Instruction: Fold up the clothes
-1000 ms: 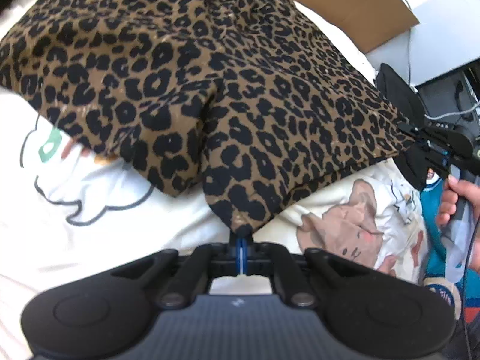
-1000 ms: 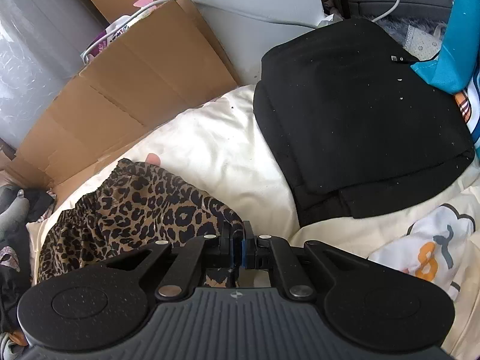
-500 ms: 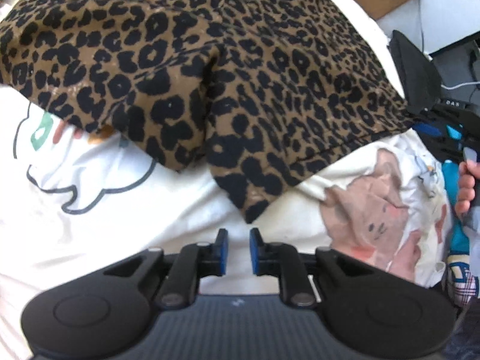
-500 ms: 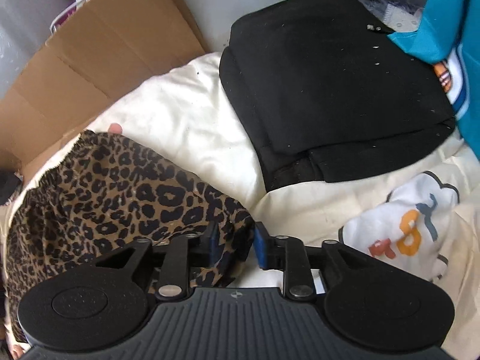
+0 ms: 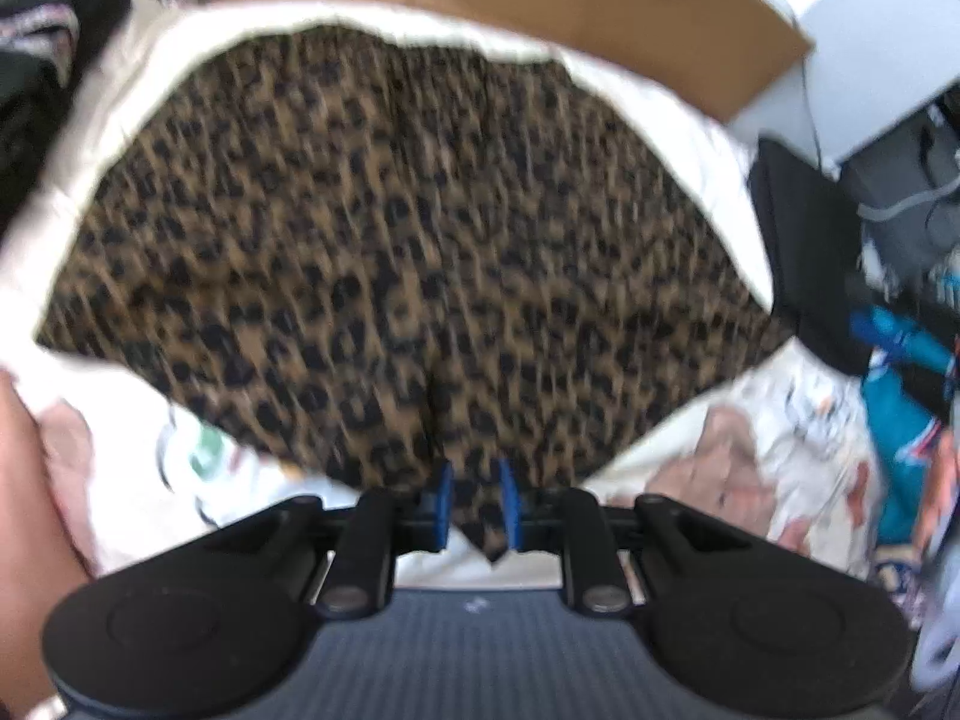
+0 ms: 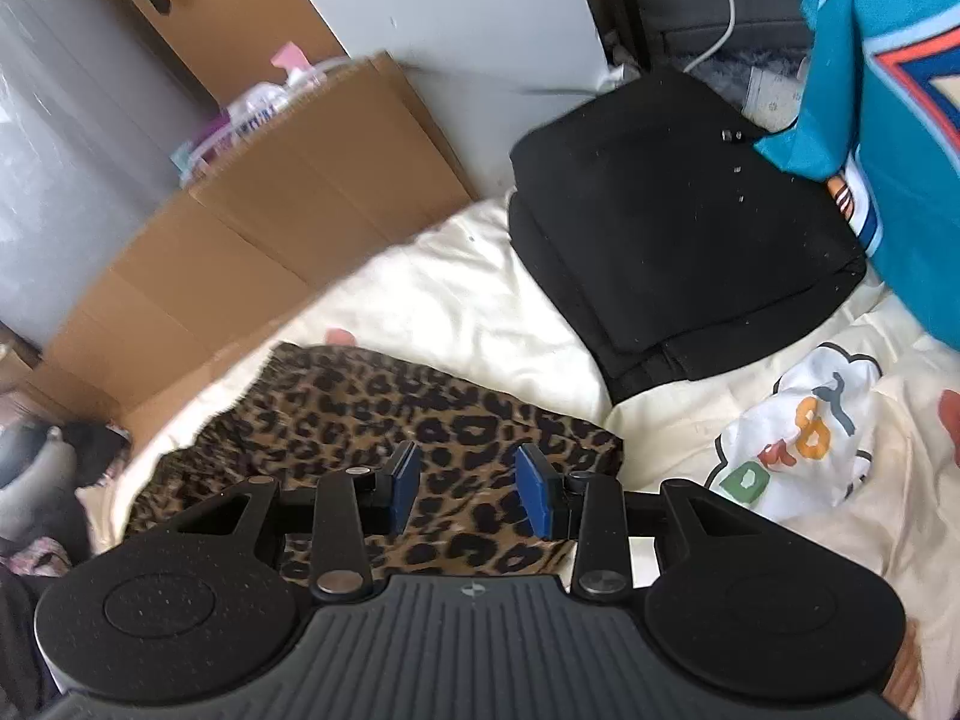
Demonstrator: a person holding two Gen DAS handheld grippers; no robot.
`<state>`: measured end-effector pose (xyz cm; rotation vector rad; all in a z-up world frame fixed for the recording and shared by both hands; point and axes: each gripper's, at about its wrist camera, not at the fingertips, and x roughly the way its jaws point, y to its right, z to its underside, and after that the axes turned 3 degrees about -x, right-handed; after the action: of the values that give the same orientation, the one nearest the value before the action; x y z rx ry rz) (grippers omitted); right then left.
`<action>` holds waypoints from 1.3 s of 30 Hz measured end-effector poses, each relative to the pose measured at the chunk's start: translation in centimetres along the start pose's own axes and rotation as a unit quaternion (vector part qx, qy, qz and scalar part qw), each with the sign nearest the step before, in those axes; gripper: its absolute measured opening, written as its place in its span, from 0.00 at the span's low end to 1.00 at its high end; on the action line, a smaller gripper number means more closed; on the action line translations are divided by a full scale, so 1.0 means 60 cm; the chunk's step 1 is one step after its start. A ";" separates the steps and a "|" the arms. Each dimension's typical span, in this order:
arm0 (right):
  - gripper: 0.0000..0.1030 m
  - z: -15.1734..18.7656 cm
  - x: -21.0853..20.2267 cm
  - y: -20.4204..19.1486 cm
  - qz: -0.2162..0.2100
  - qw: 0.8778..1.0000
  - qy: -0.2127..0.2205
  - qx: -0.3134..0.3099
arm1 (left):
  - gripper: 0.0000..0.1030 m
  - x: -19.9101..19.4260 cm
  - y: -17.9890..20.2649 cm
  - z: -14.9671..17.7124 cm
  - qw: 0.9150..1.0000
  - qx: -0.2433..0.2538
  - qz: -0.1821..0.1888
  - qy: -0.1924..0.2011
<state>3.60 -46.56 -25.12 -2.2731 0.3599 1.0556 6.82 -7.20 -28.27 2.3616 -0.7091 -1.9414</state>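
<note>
Both claws have let go — left claw [image 5: 474, 501] and right claw [image 6: 468, 489] gape over the leopard-print shorts [image 5: 408, 252].

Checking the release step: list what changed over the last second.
Both grippers let go of the leopard-print garment. The left gripper went from shut to open, a hem corner between its fingers. The right gripper opened wide above the fabric. The garment now lies spread flat. The folded black clothing stayed put.
</note>
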 end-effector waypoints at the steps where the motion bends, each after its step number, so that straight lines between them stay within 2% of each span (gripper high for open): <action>1: 0.41 -0.002 -0.012 -0.005 -0.007 1.000 0.001 0.001 | 0.17 -0.014 0.002 -0.016 1.000 0.002 0.000 0.007; 5: 0.41 -0.007 -0.065 -0.025 -0.018 1.000 0.010 -0.003 | 0.18 -0.078 0.007 -0.080 0.999 0.012 0.002 0.034; 8: 0.41 -0.009 -0.105 -0.039 -0.025 1.000 0.014 -0.002 | 0.22 -0.128 0.003 -0.132 0.999 0.005 0.018 0.032; 14: 0.41 -0.006 -0.173 -0.070 -0.043 0.999 0.009 -0.020 | 0.30 -0.256 0.007 -0.226 0.997 0.053 0.018 0.053; 18: 0.41 -0.004 -0.219 -0.091 -0.056 0.998 0.006 -0.033 | 0.31 -0.358 -0.009 -0.267 0.995 0.070 0.030 0.065; 19: 0.41 -0.002 -0.226 -0.096 -0.059 0.998 0.006 -0.035 | 0.36 -0.388 -0.015 -0.275 0.994 0.077 0.034 0.070; 22: 0.41 0.007 -0.240 -0.109 -0.069 0.997 0.003 -0.038 | 0.46 -0.468 -0.041 -0.298 0.993 0.080 0.024 0.084; 26: 0.41 0.018 -0.258 -0.128 -0.083 0.996 0.000 -0.043 | 0.46 -0.541 -0.073 -0.326 0.992 0.084 0.007 0.095; 30: 0.41 0.031 -0.273 -0.147 -0.098 0.994 -0.004 -0.052 | 0.47 -0.590 -0.110 -0.352 0.990 0.082 0.001 0.118; 34: 0.42 0.053 -0.273 -0.169 -0.109 0.992 -0.005 -0.067 | 0.50 -0.606 -0.152 -0.359 0.989 0.077 -0.007 0.126; 39: 0.42 0.081 -0.272 -0.194 -0.119 0.990 -0.006 -0.081 | 0.50 -0.571 -0.205 -0.344 0.990 0.076 -0.014 0.114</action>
<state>-4.40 -34.51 -10.40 -2.3804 -0.0051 1.0041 25.70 9.85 4.96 2.6388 -0.8390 -1.6417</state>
